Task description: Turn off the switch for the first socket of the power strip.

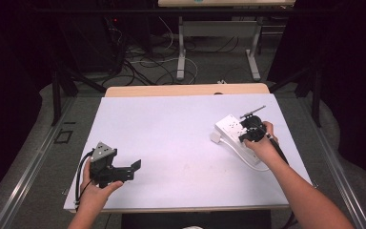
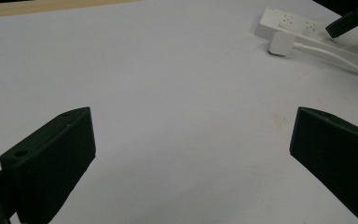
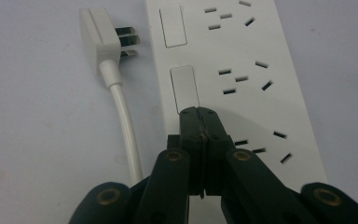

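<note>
Right tool (image 3: 199,116) fully closed, tips over power strip (image 3: 242,60) switch

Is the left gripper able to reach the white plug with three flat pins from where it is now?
Probably yes. The left gripper is open, and bare white table lies between it and the white plug. The plug lies unplugged beside the white power strip, where the shut right gripper rests.

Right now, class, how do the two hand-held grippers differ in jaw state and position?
The left hand-held gripper has its jaws wide apart with nothing between them; the right hand-held gripper has its jaws shut together. The left is over bare table; the right's tips are at a switch on the white power strip. Both are black.
</note>
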{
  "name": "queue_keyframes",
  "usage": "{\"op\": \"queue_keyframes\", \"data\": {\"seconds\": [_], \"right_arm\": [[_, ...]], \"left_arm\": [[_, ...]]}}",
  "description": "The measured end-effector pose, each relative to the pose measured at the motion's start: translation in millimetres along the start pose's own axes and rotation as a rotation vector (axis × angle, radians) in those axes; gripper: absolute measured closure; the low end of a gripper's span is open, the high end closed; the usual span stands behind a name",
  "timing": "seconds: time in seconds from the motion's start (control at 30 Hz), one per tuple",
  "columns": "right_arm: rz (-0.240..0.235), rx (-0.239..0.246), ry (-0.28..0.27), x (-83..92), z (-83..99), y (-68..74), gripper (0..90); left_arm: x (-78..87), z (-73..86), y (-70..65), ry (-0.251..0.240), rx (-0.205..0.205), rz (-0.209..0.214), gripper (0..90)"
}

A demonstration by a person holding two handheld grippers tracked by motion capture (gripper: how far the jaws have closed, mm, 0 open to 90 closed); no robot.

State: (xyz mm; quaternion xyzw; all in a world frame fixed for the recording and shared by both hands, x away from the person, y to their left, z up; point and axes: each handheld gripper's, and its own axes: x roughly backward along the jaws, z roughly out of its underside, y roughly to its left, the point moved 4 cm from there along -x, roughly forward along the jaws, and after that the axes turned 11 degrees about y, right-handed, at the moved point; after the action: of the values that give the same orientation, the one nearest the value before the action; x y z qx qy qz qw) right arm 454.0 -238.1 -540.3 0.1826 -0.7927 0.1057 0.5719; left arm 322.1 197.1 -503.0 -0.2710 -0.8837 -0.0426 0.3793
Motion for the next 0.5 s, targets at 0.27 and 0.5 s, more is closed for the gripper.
{"op": "queue_keyframes", "data": {"seconds": [0.27,0.5], "right_arm": [[0.008,0.011,0.020,-2.3,1.0,1.1,90.0],[0.012,-0.003,0.029,-3.5,1.1,2.7,90.0]], "left_arm": [[0.2,0.1,0.2,0.002,-0.001,0.000,0.1],[0.4,0.0,0.0,0.002,-0.001,0.000,0.1]]}}
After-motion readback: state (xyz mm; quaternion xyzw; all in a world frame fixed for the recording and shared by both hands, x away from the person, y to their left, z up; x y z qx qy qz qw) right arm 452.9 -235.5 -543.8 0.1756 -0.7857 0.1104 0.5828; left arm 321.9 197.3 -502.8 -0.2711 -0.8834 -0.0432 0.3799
